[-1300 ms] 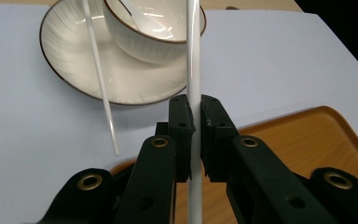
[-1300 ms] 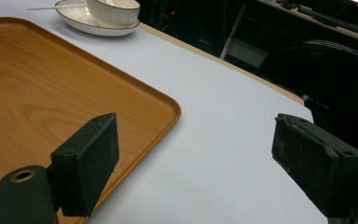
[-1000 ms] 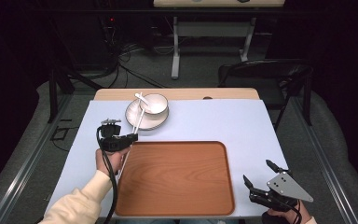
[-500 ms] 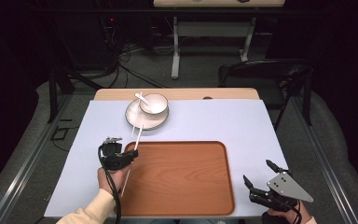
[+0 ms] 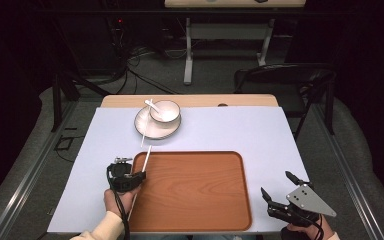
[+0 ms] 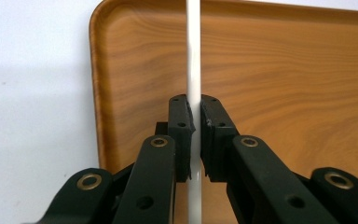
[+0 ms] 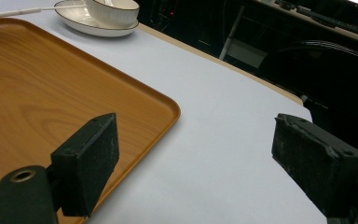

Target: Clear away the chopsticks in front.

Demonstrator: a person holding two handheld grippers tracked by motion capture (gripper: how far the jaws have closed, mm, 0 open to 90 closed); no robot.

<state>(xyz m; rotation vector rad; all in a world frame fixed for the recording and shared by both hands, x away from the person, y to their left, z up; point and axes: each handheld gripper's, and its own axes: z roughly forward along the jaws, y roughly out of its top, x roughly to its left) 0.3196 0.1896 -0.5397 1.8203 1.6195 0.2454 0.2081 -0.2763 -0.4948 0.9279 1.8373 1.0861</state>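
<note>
My left gripper is shut on a thin white chopstick and holds it over the left edge of the wooden tray. In the left gripper view the chopstick runs straight up between the closed jaws of the gripper, above the tray. A second white chopstick leans off the plate. A white bowl with a spoon sits on that plate. My right gripper hovers open off the tray's near right corner, with nothing between its jaws.
A pale sheet covers the table. In the right gripper view the tray's corner lies left of the jaws, with the plate and bowl far off. A dark chair stands behind the table's right side.
My left gripper has drawn back toward the person, carrying the chopstick from beside the plate to the tray's left edge. The right gripper has stayed still.
</note>
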